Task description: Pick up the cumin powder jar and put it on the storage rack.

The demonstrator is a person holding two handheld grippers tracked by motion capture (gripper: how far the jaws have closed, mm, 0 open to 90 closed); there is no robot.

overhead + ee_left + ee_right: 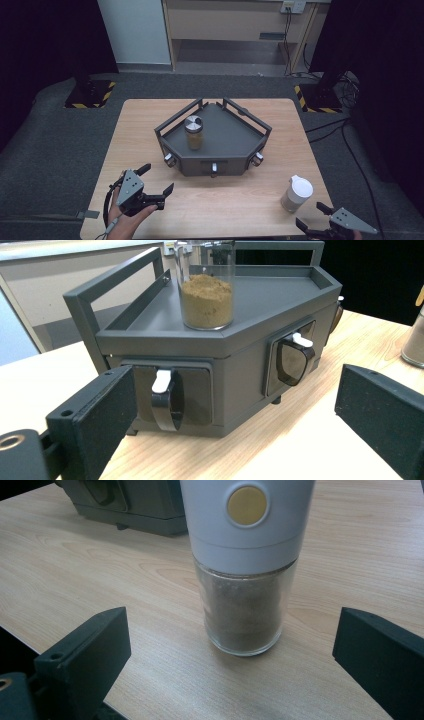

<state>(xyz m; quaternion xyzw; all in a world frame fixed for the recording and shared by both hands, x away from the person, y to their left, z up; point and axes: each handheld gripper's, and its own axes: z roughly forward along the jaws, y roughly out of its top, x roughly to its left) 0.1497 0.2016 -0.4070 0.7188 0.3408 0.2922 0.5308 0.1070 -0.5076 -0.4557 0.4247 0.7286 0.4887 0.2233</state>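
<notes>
A dark grey angular rack [227, 145] [260, 325] stands mid-table, with small knobbed drawers on its front faces. On its top tray a glass jar of brown powder [194, 134] [206, 300] with a metal lid stands upright. A white-capped grinder [296, 194] [246, 565] holding dark spice stands at the table's front right. My left gripper [156, 179] [235, 425] is open near the front left, facing the rack's left drawer [170, 395], apart from it. My right gripper [311, 216] [230, 665] is open just in front of the grinder, not touching it.
The wooden table [145, 130] stands on grey carpet. Stands with yellow-black hazard bases [90, 95] [320, 97] sit beyond the far corners. A cabinet [235, 25] and hanging cables lie at the back. Bare tabletop lies between the two grippers.
</notes>
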